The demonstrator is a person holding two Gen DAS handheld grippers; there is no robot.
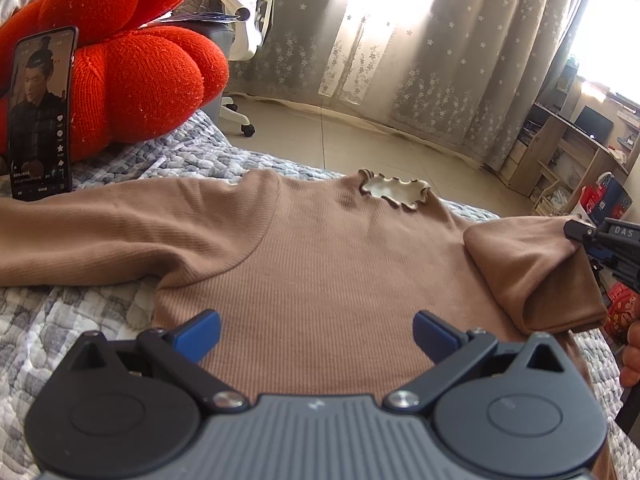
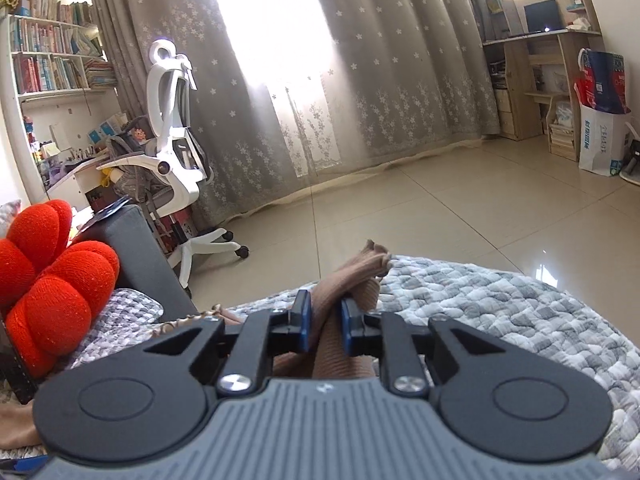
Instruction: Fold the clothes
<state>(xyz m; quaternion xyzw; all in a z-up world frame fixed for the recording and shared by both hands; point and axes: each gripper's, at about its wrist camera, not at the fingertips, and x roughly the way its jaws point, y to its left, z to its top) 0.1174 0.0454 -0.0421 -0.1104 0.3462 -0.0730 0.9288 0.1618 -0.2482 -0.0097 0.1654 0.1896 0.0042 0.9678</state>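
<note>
A tan ribbed sweater (image 1: 320,264) lies flat on the quilted bed cover, its ruffled collar (image 1: 394,190) toward the far edge. One sleeve (image 1: 100,232) stretches out to the left. The other sleeve (image 1: 532,272) is lifted and folded over at the right, pinched by my right gripper (image 1: 580,236). In the right wrist view, that gripper (image 2: 325,316) is shut on the bunched sleeve (image 2: 352,280), whose cuff sticks out past the blue pads. My left gripper (image 1: 316,334) hovers open over the sweater's lower body, with nothing between its fingers.
A red knitted cushion (image 1: 132,64) and a phone (image 1: 40,116) propped against it stand at the bed's left. A white office chair (image 2: 176,152), curtains and a wooden desk (image 2: 536,64) lie beyond the bed edge. A hand (image 1: 632,344) shows at the right.
</note>
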